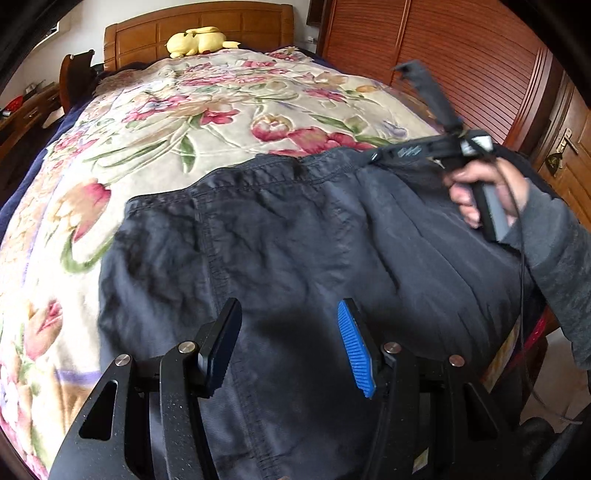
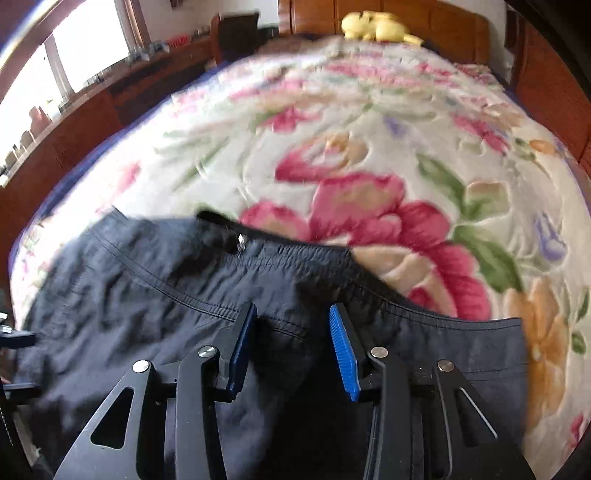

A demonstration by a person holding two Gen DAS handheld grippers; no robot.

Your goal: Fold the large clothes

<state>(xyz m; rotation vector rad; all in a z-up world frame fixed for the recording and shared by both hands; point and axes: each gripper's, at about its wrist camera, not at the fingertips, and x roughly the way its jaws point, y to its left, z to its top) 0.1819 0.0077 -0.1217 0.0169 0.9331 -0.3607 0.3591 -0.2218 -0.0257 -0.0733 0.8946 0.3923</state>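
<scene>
A dark navy pair of trousers (image 1: 295, 236) lies spread on the floral blanket of the bed, waistband toward the headboard. It also shows in the right wrist view (image 2: 177, 295), with its elastic waistband (image 2: 317, 258) wrinkled. My left gripper (image 1: 290, 343) is open and empty, hovering over the middle of the cloth. My right gripper (image 2: 293, 350) is open and empty, just above the cloth near the waistband. In the left wrist view the right gripper (image 1: 373, 157), held in a hand, sits over the trousers' right waistband corner.
The floral blanket (image 1: 207, 110) covers the bed. A yellow plush toy (image 1: 197, 40) lies by the wooden headboard (image 1: 199, 26). A wooden wardrobe (image 1: 461, 55) stands to the right, a window and a long sideboard (image 2: 74, 110) to the left.
</scene>
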